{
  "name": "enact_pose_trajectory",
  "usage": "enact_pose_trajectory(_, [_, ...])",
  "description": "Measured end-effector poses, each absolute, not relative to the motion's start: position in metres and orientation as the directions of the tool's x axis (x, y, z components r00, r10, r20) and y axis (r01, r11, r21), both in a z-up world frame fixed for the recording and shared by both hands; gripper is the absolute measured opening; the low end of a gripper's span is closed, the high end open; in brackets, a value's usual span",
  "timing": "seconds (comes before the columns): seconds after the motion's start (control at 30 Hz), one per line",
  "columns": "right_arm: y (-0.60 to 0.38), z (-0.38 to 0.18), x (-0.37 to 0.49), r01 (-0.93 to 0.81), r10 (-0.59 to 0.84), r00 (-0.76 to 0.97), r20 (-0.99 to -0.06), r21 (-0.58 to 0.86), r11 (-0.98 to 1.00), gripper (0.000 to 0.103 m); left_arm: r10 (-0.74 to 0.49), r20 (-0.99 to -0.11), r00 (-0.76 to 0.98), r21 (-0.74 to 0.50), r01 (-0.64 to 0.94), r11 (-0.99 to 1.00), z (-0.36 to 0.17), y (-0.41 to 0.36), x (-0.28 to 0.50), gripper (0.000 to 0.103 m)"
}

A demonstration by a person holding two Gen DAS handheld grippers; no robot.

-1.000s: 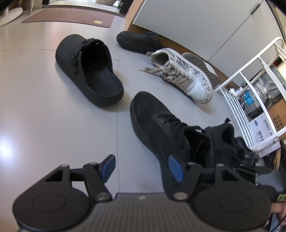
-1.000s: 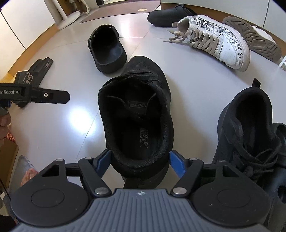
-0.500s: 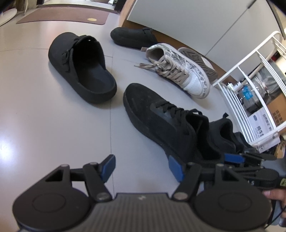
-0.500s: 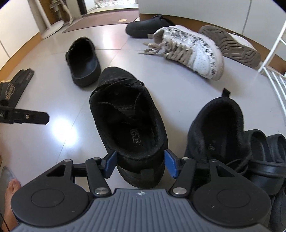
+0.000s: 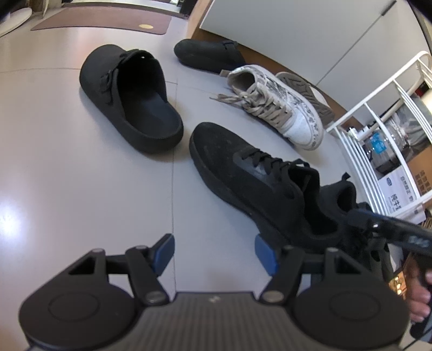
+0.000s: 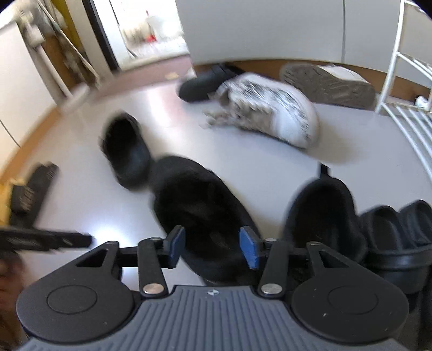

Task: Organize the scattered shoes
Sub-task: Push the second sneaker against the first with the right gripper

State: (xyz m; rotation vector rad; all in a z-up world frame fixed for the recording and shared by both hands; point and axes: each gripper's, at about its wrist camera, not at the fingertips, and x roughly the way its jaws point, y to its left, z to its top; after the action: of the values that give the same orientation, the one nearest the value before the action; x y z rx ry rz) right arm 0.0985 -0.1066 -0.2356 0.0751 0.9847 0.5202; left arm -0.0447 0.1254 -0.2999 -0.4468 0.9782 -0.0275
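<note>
A black lace-up sneaker (image 5: 243, 167) lies in the middle of the grey floor, toe pointing away. My right gripper (image 6: 213, 247) is shut on its heel (image 6: 197, 199), blue pads pressing both sides; this view is motion-blurred. Its partner, a second black sneaker (image 6: 321, 213), stands just to the right. My left gripper (image 5: 214, 251) hovers open over bare floor left of the held sneaker, nothing between its fingers. Further off lie a black clog (image 5: 129, 100), a second clog (image 5: 208, 54), a white patterned sneaker (image 5: 278, 110) and its mate on its side (image 5: 305, 91).
A white wire rack (image 5: 378, 94) stands at the right, with boxes behind it. Black sandals (image 6: 399, 232) sit beside the second sneaker. A black slipper (image 6: 29, 189) lies at the left by the wall. A brown mat (image 5: 102, 21) is at the far end.
My right gripper has closed on the black sneaker's heel, then risen and rolled with it, swinging its view. The left gripper has stayed where it was, open.
</note>
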Motion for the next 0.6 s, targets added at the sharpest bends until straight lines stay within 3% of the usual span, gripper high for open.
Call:
enact_pose_trajectory(0.37, [-0.086, -0.264, 0.095, -0.368, 0.573, 0.251, -0.780, 0.471, 0.802, 0.064, -0.217, -0.780, 0.587, -0.397, -0.197, 0.896, -0.298, 0.135, -0.046, 0.068])
enact_pose_trajectory(0.6, [-0.078, -0.291, 0.100, -0.311, 0.542, 0.194, -0.818, 0.473, 0.825, 0.066, -0.209, -0.780, 0.591, -0.406, -0.223, 0.886, -0.299, 0.146, -0.051, 0.068])
